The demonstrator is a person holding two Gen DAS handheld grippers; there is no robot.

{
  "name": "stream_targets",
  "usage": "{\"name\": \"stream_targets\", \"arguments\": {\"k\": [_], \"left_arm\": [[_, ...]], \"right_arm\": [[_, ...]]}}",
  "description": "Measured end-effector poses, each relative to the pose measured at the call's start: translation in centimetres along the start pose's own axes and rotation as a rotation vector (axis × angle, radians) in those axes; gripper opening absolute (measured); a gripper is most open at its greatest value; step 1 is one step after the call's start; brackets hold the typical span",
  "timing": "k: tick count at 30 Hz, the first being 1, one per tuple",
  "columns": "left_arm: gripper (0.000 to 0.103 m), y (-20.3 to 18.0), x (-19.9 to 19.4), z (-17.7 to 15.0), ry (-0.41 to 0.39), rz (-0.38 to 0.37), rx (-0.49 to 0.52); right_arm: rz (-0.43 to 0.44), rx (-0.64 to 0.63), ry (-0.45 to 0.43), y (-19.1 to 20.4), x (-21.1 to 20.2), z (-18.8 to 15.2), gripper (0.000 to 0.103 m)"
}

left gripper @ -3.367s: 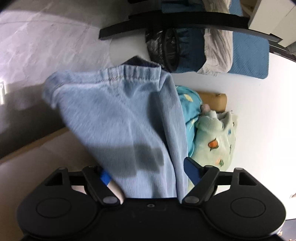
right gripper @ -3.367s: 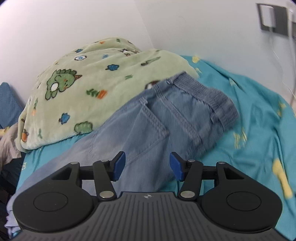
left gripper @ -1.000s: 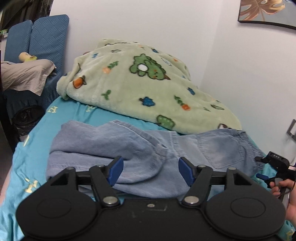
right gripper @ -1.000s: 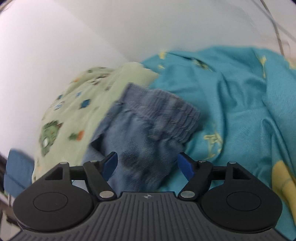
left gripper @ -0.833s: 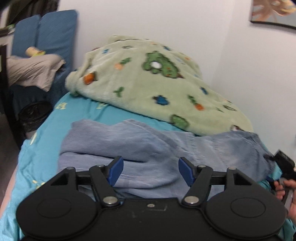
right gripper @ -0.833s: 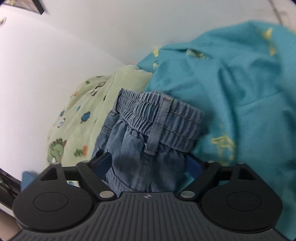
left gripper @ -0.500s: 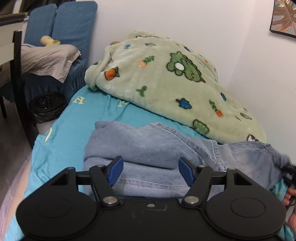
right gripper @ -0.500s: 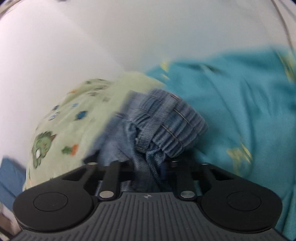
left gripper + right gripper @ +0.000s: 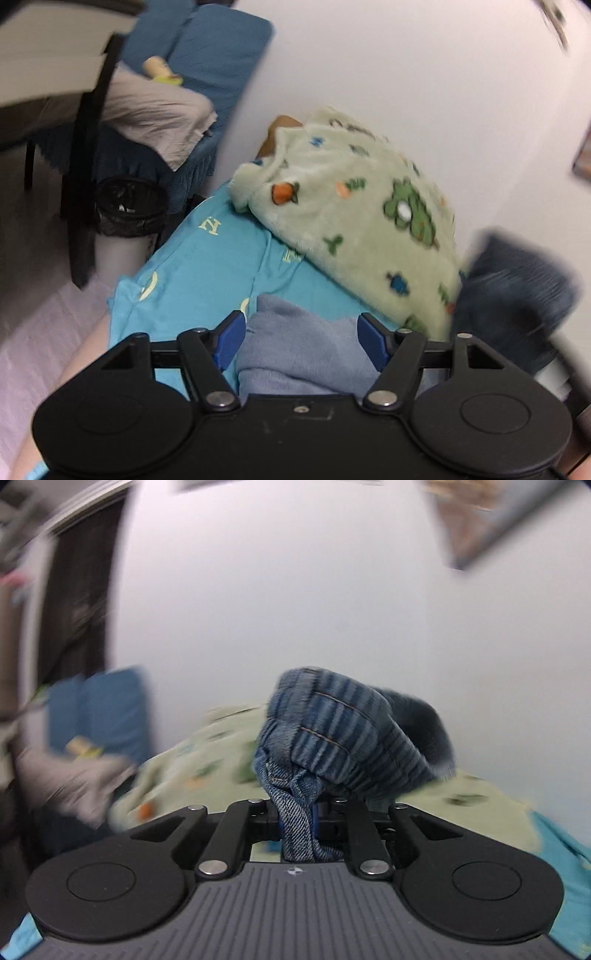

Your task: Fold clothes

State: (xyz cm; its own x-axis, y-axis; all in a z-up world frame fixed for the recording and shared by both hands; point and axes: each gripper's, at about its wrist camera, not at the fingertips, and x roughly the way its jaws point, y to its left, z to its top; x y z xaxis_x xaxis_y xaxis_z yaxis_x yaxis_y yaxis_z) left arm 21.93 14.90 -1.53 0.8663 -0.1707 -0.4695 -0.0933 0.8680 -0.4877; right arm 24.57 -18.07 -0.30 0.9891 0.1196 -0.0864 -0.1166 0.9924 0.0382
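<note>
right gripper: jaws closing, clamped on bunched jeans waistband, raised above the blanket | left gripper: jaws apart, gripping nothing, jeans' pale end between them on bed | beyond: blanket, wall

Soft, even indoor light, no hard shadows or glare. Both fisheye views bend straight lines at the edges. The right view is heavily motion-blurred (background smeared), though the jeans waistband stays fairly sharp. The left view blurs toward its right edge.
</note>
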Motion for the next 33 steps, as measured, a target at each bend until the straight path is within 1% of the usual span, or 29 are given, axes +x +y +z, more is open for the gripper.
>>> {"name": "stream_targets", "arguments": {"k": [2,4,5,7,8,9,11,13,14,16,18,20,21,23,24,25,27,28,29,30,32,33], "left_arm": [[0.065,1.1,-0.6,0.5,-0.019,-0.027,-0.041],[0.065,1.8,-0.9,0.5,-0.03,-0.026,-0.074],[0.065,2.0,-0.9,0.5,-0.024,-0.04,-0.081],[0.065,2.4,-0.8,0.4,-0.011,-0.066,-0.093],[0.065,2.5,-0.9,0.4,-0.015,-0.077,-0.095],[0.065,2.7,-1.2,0.5,-0.028,-0.087,-0.101],[0.065,3.3,-1.5,0.7,-0.046,-0.113,-0.13],[0.065,3.9,-1.7,0.8,-0.052,-0.139,-0.158],[0.065,4.0,-1.7,0.8,-0.052,-0.139,-0.16],[0.065,4.3,-1.5,0.8,-0.052,-0.13,-0.164],[0.066,4.7,-1.4,0.5,-0.056,-0.126,-0.192],[0.066,4.6,-0.8,0.2,-0.028,-0.138,-0.221],[0.066,4.3,-0.7,0.2,-0.02,-0.14,-0.202],[0.066,3.9,-1.2,0.4,-0.048,-0.113,-0.155],[0.066,4.0,-1.6,0.5,-0.065,-0.103,-0.159],[0.067,4.1,-1.8,0.5,-0.072,-0.11,-0.169],[0.068,4.1,-1.7,0.3,-0.059,-0.111,-0.16],[0.069,4.1,-1.4,0.3,-0.057,-0.092,-0.134],[0.069,4.3,-0.9,0.2,-0.049,-0.052,-0.122],[0.069,4.7,-0.3,0.1,-0.028,-0.017,-0.133],[0.069,5.7,0.6,-0.1,0.02,-0.026,-0.174],[0.069,6.1,0.6,-0.2,0.021,-0.029,-0.194]], "right_arm": [[0.066,-0.07,0.045,4.6,0.5,-1.9,0.012],[0.136,-0.15,0.111,9.0,0.9,-4.5,0.012],[0.164,-0.205,0.15,11.0,1.2,-6.2,0.012],[0.192,-0.283,0.235,13.7,2.1,-9.1,0.012],[0.194,-0.305,0.255,14.5,2.3,-9.8,0.012],[0.185,-0.317,0.251,15.1,2.1,-9.9,0.012],[0.174,-0.334,0.218,15.8,1.8,-8.9,0.012],[0.195,-0.333,0.199,16.1,2.0,-7.7,0.012],[0.211,-0.334,0.2,16.4,2.1,-7.5,0.012],[0.238,-0.351,0.208,17.1,2.4,-8.1,0.012],[0.267,-0.351,0.229,17.7,2.2,-9.9,0.013],[0.287,-0.344,0.236,18.0,2.1,-11.0,0.013],[0.29,-0.347,0.23,18.2,2.0,-11.1,0.013],[0.298,-0.357,0.22,18.6,1.8,-11.1,0.013],[0.308,-0.368,0.212,18.8,1.6,-11.0,0.013],[0.321,-0.385,0.202,18.8,1.3,-10.9,0.013],[0.341,-0.403,0.197,18.6,1.1,-10.7,0.013],[0.344,-0.396,0.203,18.4,1.2,-10.6,0.014],[0.342,-0.386,0.209,18.2,1.2,-10.5,0.016],[0.336,-0.37,0.216,17.8,1.2,-10.5,0.017],[0.319,-0.379,0.233,17.5,1.1,-10.3,0.02],[0.317,-0.389,0.242,17.4,0.9,-10.3,0.028]]}}
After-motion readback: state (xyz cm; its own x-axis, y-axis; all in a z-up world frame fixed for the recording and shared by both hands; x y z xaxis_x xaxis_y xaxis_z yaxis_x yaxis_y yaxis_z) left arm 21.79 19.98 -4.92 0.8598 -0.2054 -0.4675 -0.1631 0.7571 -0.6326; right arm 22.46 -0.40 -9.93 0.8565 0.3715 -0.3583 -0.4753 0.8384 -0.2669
